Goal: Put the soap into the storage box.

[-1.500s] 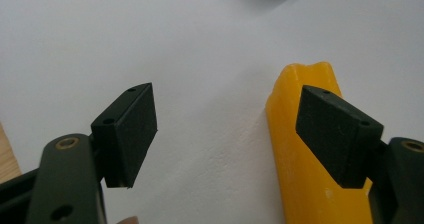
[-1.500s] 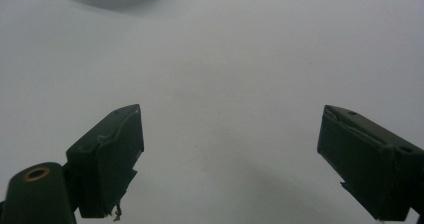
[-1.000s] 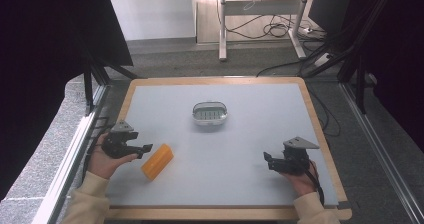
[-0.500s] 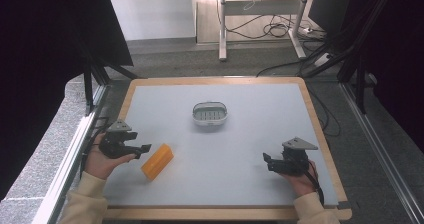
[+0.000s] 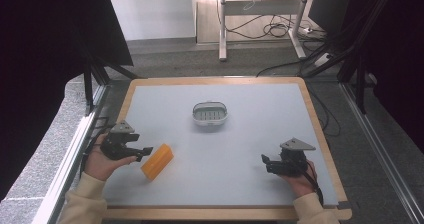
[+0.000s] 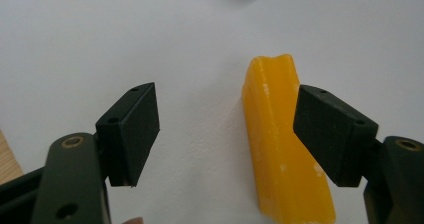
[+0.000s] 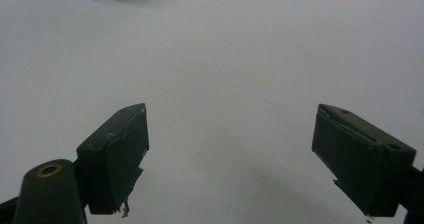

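An orange-yellow bar of soap lies flat on the pale grey table top, near the front left. My left gripper sits just left of it, open. In the left gripper view that same soap bar lies between the jaws, close against the right pad, with a wide gap to the left pad. My left gripper holds nothing. A small grey slotted soap dish stands at the table's middle. My right gripper rests open at the front right, nothing between its jaws.
A wooden rim frames the table. Beyond its far edge there is a floor with cables and a desk frame. Dark curtains hang at both sides. A metal rail runs along the left side.
My left gripper has edged slightly closer to the soap. The right gripper and the dish have not moved.
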The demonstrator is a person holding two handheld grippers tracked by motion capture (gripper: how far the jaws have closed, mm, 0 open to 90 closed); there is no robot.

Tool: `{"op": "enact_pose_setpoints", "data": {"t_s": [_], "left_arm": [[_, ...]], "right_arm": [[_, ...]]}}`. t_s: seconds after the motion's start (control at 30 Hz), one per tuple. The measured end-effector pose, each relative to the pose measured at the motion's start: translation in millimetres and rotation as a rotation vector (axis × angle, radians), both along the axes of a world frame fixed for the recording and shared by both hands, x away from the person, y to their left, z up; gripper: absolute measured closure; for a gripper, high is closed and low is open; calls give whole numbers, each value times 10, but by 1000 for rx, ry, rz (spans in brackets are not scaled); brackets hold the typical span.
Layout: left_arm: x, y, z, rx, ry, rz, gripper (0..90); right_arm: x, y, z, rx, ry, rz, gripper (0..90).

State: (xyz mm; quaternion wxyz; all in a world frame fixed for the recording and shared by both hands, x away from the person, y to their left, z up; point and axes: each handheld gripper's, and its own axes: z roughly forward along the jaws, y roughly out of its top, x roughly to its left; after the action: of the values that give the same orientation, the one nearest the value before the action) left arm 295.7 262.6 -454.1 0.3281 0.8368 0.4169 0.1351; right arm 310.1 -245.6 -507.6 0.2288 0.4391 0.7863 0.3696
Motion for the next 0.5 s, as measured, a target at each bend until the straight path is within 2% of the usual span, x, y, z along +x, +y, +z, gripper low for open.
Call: {"op": "enact_pose_setpoints", "data": {"t_s": [0.27, 0.37, 0.5], "left_arm": [[-28, -38, 34, 1, 0, -8, 265], [-57, -81, 72, -11, 4, -32, 264], [-82, -150, 88, 1, 12, -52, 264]], "right_arm": [[-2, -7, -2, -11, -1, -4, 153], [-4, -5, 2, -9, -4, -6, 153], [-14, -6, 16, -8, -9, -17, 153]]}}
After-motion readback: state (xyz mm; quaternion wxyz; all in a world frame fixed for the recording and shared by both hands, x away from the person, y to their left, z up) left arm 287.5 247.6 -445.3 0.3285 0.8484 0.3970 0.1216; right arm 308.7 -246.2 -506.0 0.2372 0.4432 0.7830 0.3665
